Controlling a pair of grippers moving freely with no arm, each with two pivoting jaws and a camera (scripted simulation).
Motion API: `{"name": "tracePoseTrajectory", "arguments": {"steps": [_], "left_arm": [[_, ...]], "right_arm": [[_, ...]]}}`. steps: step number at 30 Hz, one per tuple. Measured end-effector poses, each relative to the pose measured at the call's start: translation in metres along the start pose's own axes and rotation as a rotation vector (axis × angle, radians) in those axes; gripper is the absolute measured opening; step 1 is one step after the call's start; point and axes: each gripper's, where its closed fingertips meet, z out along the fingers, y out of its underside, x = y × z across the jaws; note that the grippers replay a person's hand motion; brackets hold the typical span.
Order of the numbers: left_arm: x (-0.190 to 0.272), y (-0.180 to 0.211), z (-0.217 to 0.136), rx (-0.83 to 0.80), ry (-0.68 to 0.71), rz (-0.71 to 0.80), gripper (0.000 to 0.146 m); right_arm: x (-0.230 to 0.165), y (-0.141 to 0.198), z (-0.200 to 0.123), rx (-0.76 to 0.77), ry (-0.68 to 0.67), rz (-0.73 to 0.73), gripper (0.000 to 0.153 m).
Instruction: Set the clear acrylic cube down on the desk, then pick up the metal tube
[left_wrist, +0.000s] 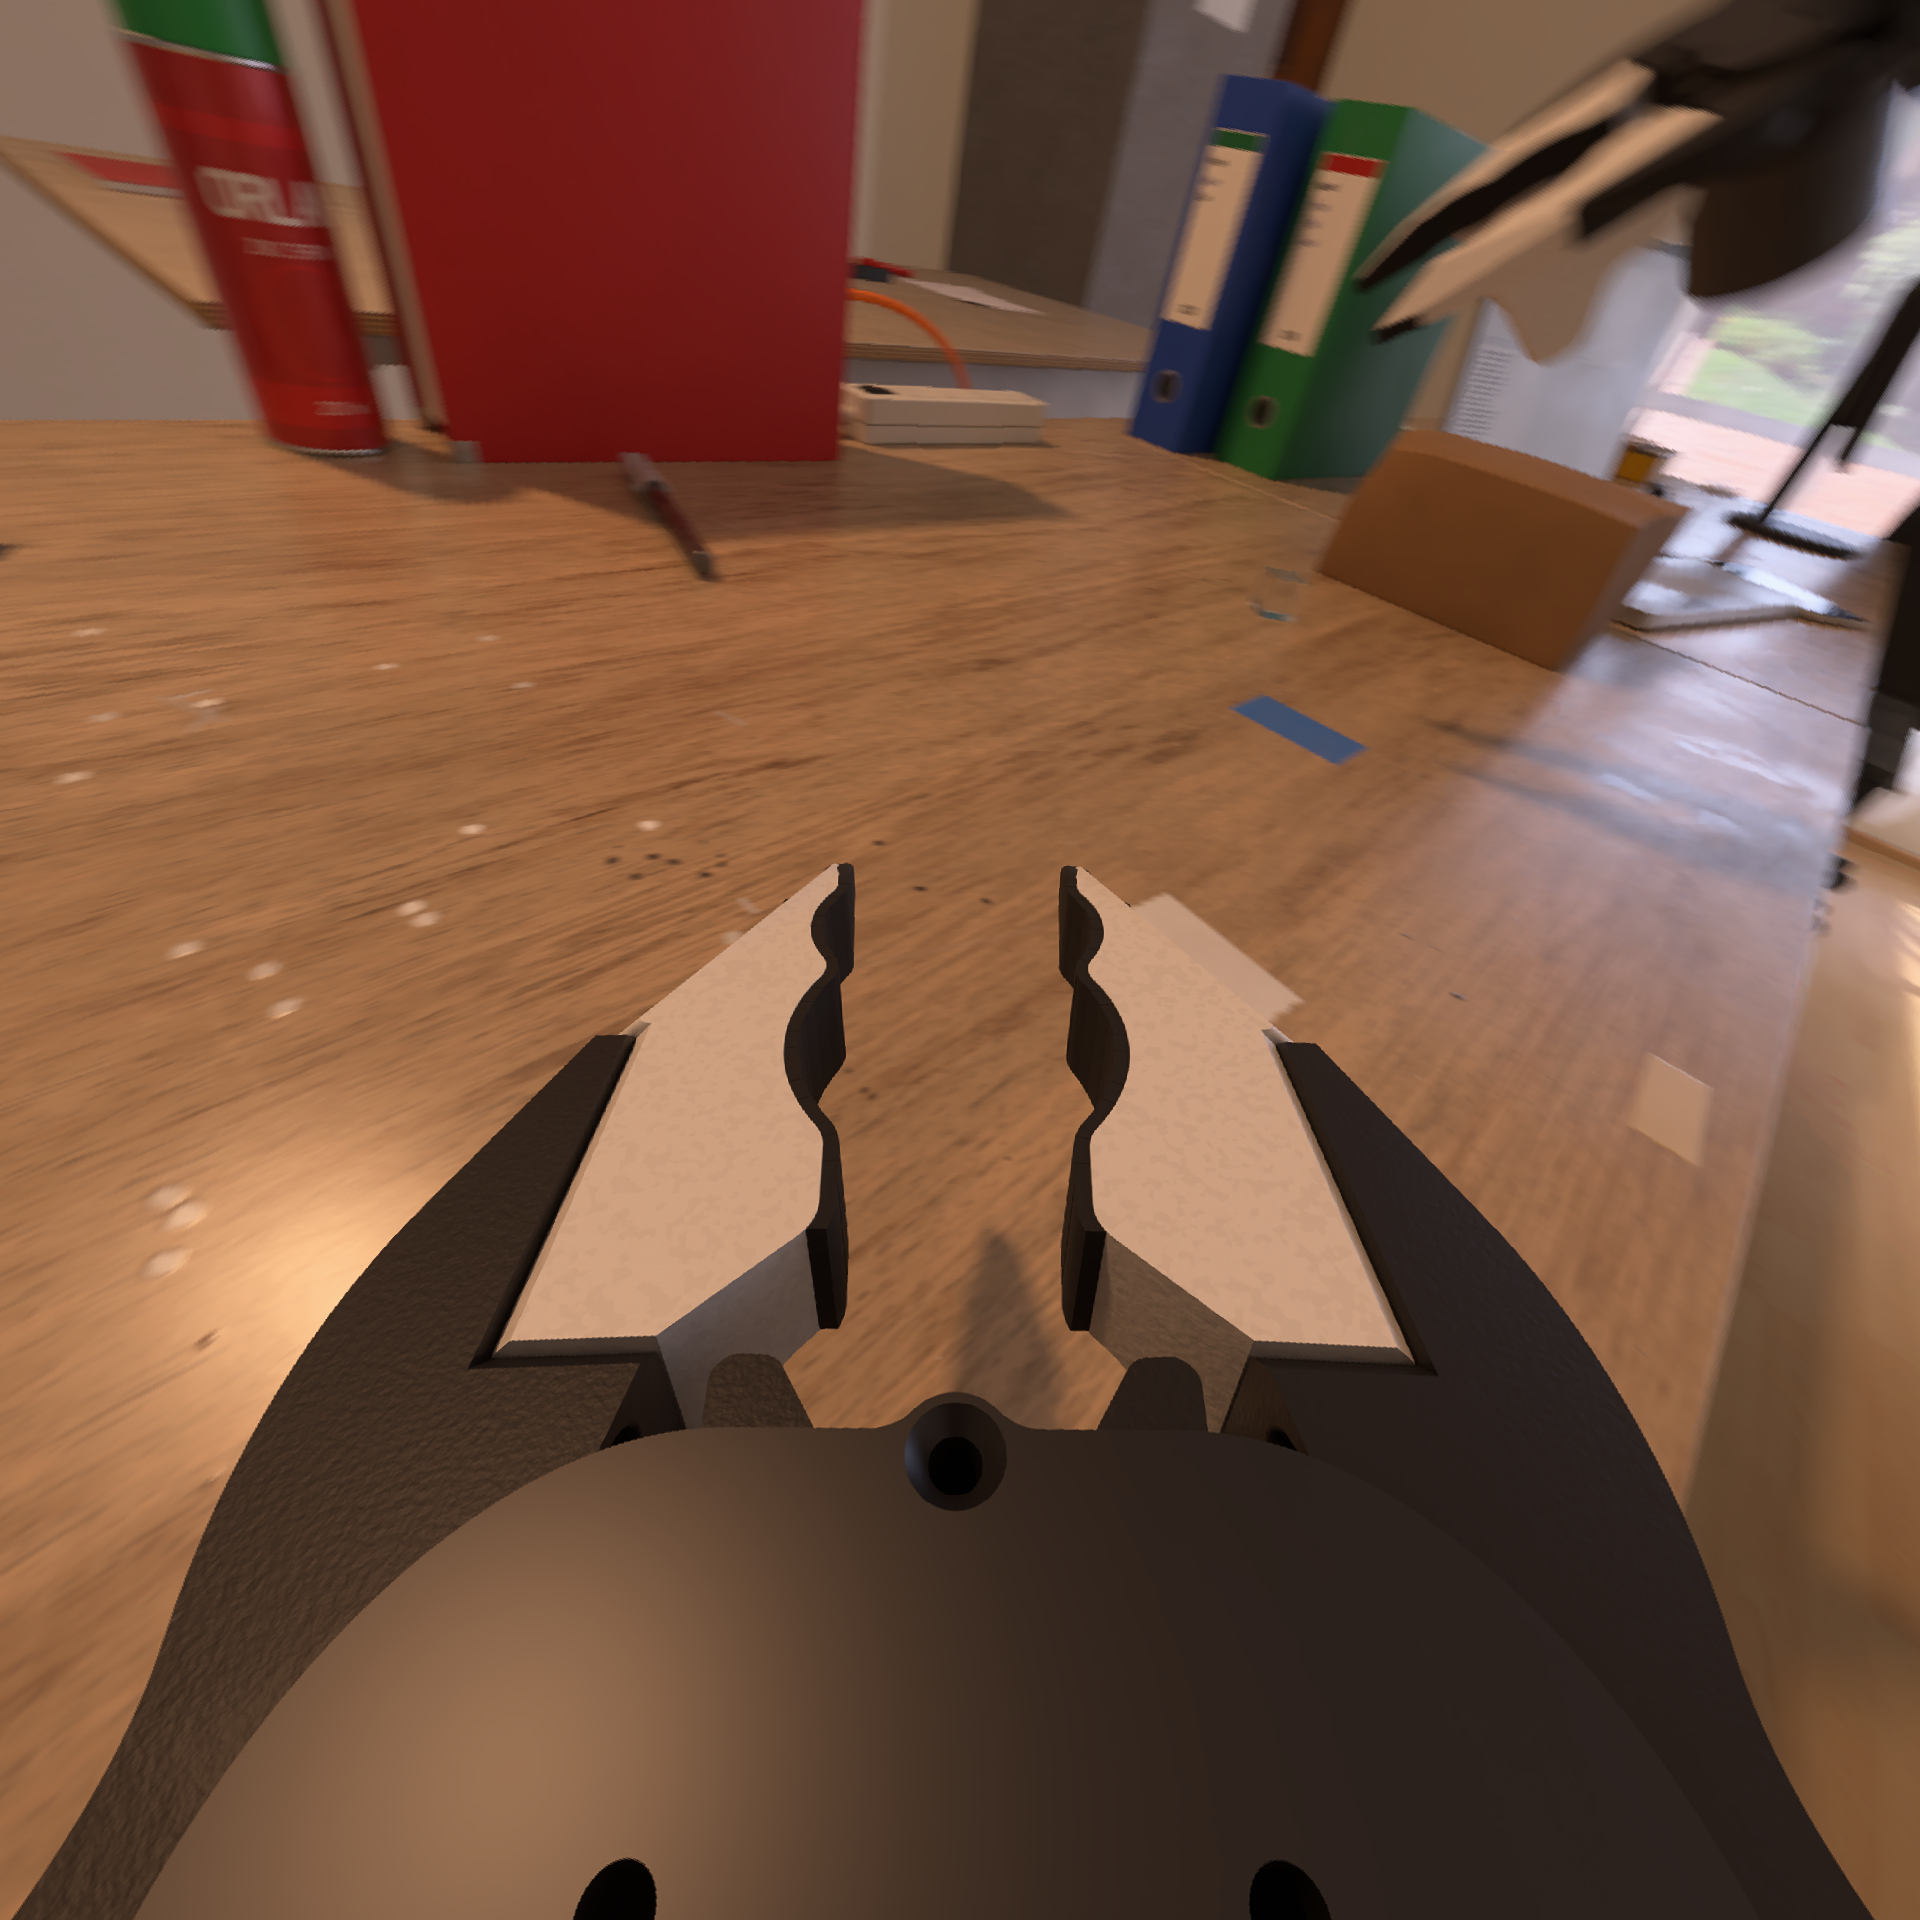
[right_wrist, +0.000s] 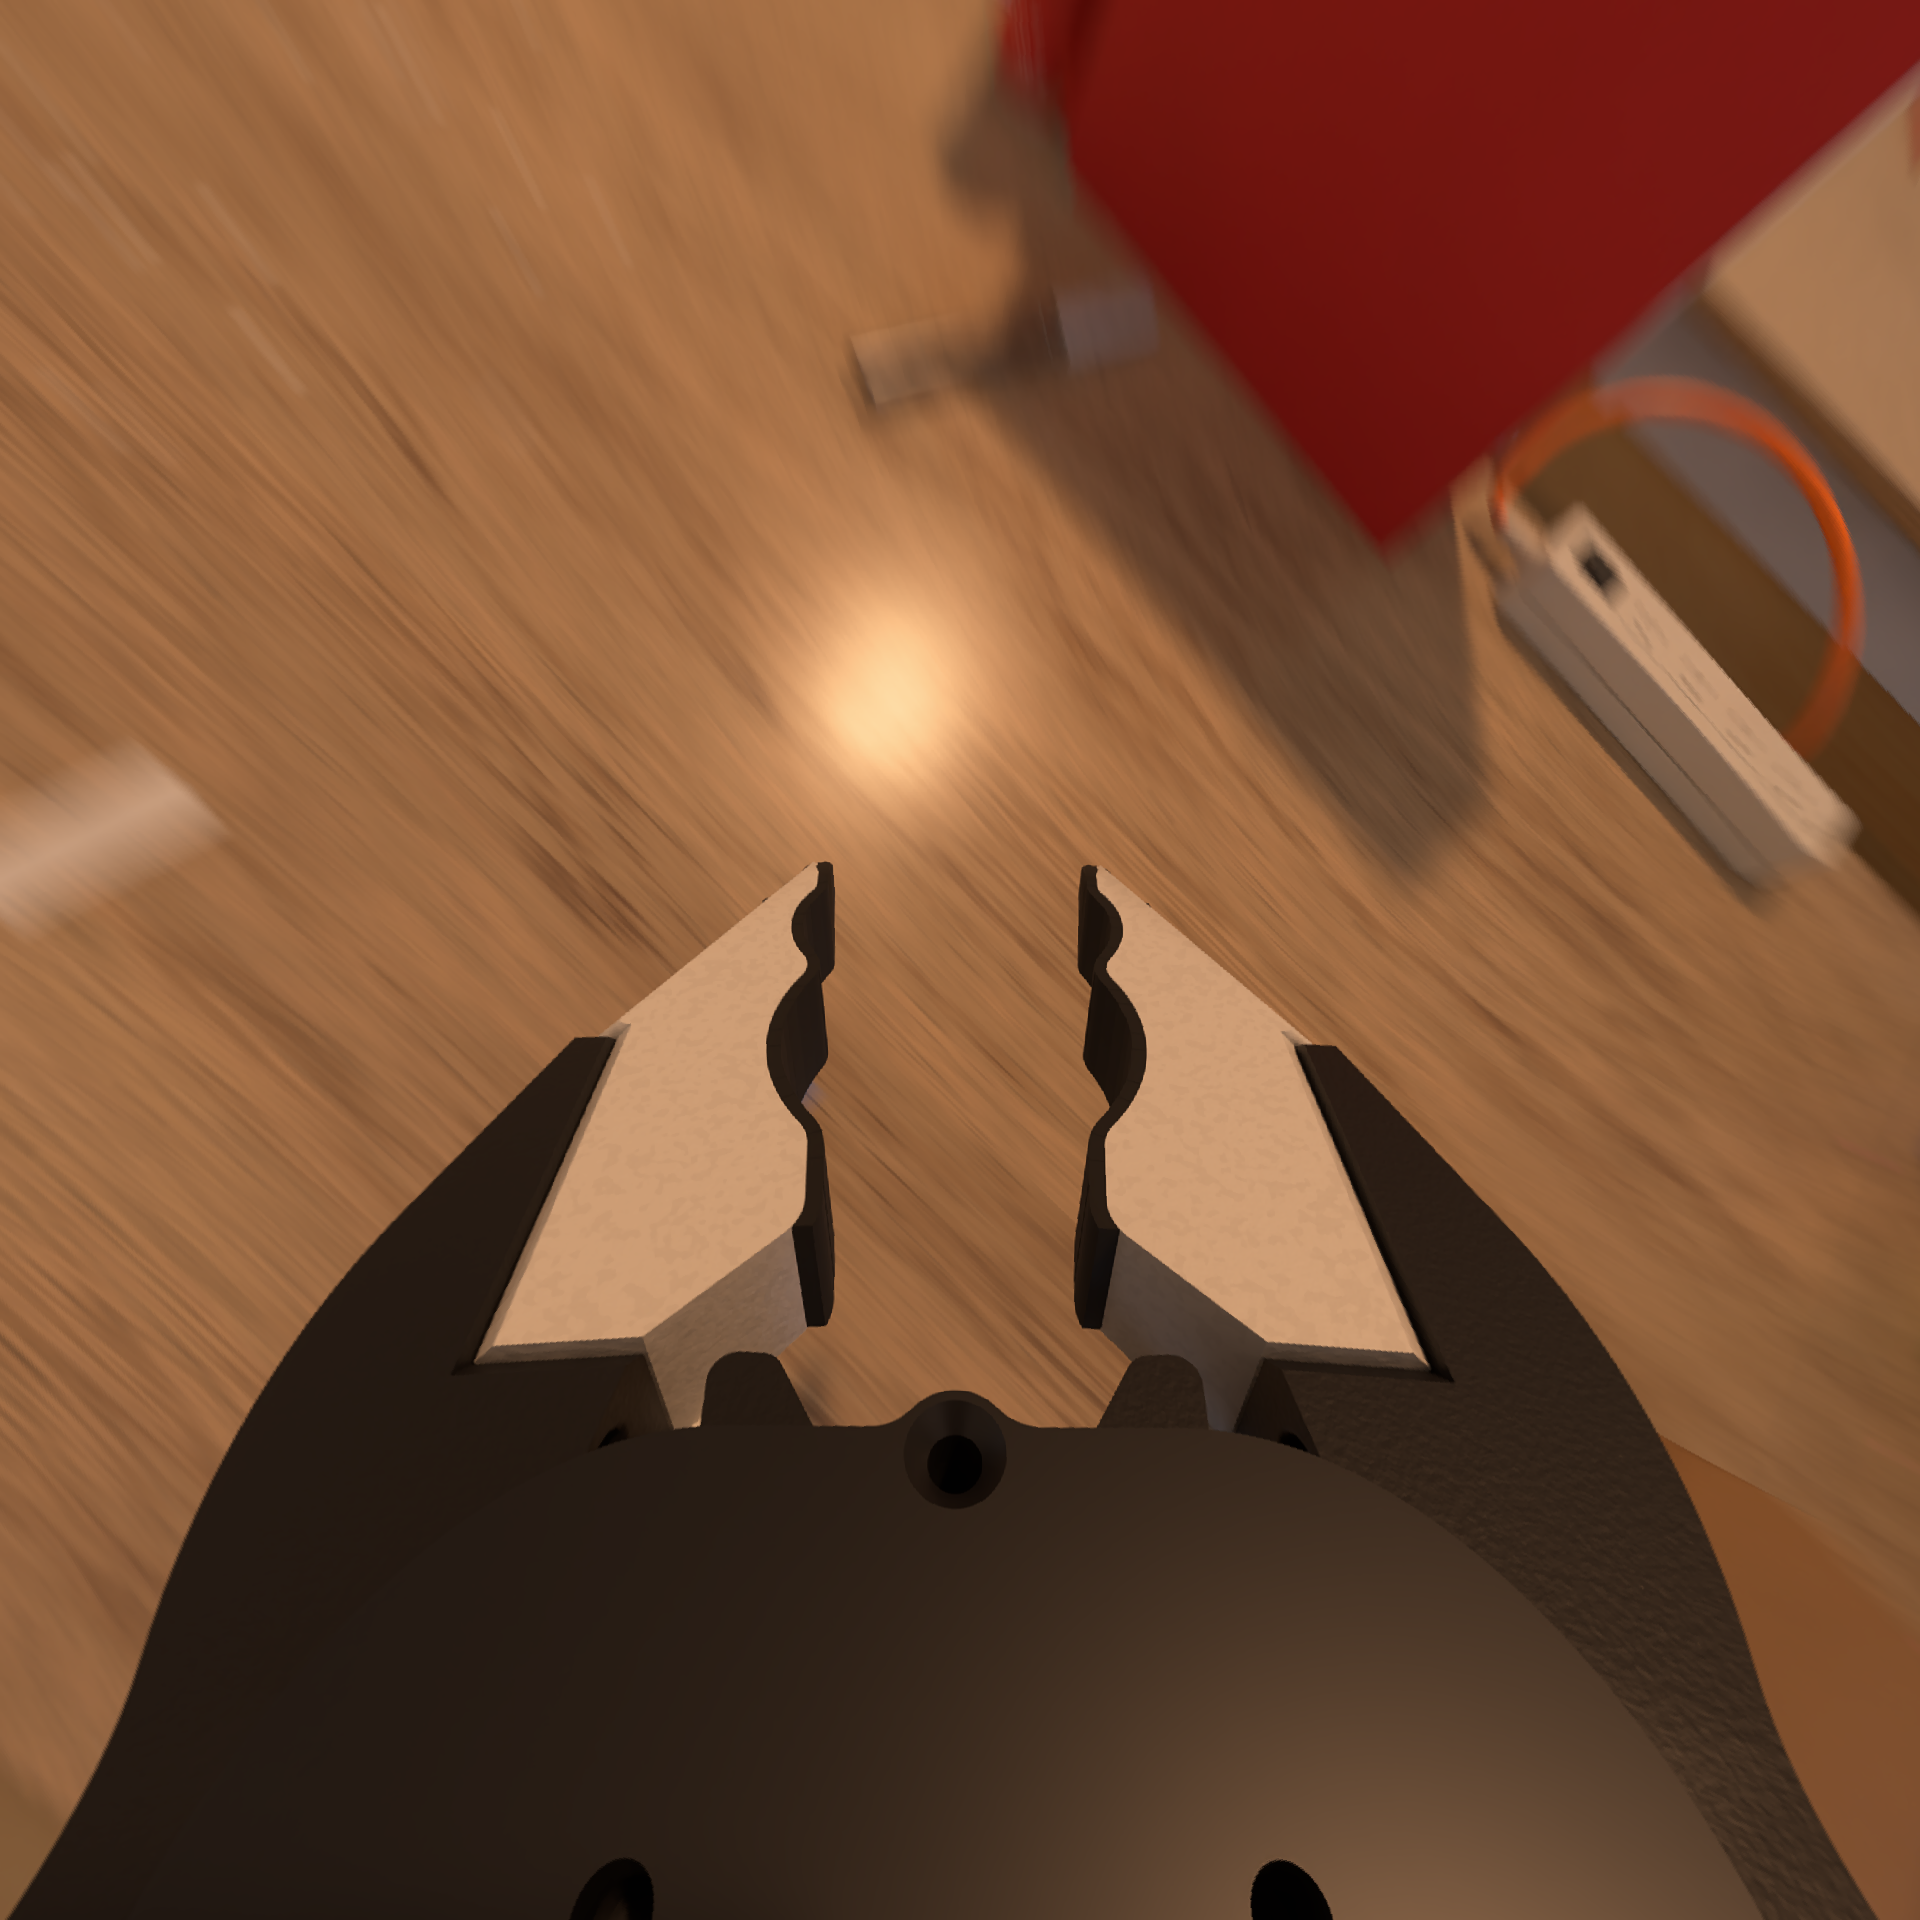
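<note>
The clear acrylic cube (left_wrist: 1280, 594) stands on the wooden desk (left_wrist: 416, 727), small and far right, just left of a cardboard box. A slim grey and red tube-like object (left_wrist: 673, 516) lies on the desk in front of a red binder; I cannot tell if it is the metal tube. In the right wrist view a blurred grey piece (right_wrist: 902, 366) lies near the binder. My left gripper (left_wrist: 956, 883) is open and empty, low over the desk. My right gripper (right_wrist: 956, 883) is open and empty above the desk; it also shows high at the upper right of the left wrist view (left_wrist: 1377, 307).
A red binder (left_wrist: 623, 208), a red spray can (left_wrist: 270, 260), a white power strip (left_wrist: 940, 414) with an orange cable, blue and green binders (left_wrist: 1278, 281) and a cardboard box (left_wrist: 1486, 540) stand at the back. Blue tape (left_wrist: 1299, 727) marks the desk. The desk edge runs along the right.
</note>
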Motion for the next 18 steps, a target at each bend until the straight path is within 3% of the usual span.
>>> {"name": "tracePoseTrajectory", "arguments": {"steps": [3, 5, 9, 12, 18], "left_arm": [[-0.02, -0.001, -0.004, 0.004, -0.135, -0.009, 0.039], [-0.03, 0.0, -0.009, -0.008, -0.221, 0.004, 0.039], [-0.039, 0.002, -0.015, -0.035, -0.325, 0.053, 0.041], [-0.045, 0.004, -0.017, -0.055, -0.372, 0.084, 0.042], [-0.062, -0.008, -0.029, -0.088, -0.403, 0.059, 0.042]], "right_arm": [[-0.086, -0.029, 0.0, 0.473, -0.109, 0.285, 0.045], [-0.133, -0.02, 0.015, 0.581, -0.143, 0.409, 0.043], [-0.185, 0.011, 0.04, 0.566, -0.097, 0.382, 0.043], [-0.189, 0.02, 0.042, 0.548, -0.027, 0.305, 0.042], [-0.192, 0.03, 0.057, 0.497, -0.118, 0.38, 0.041]]}}
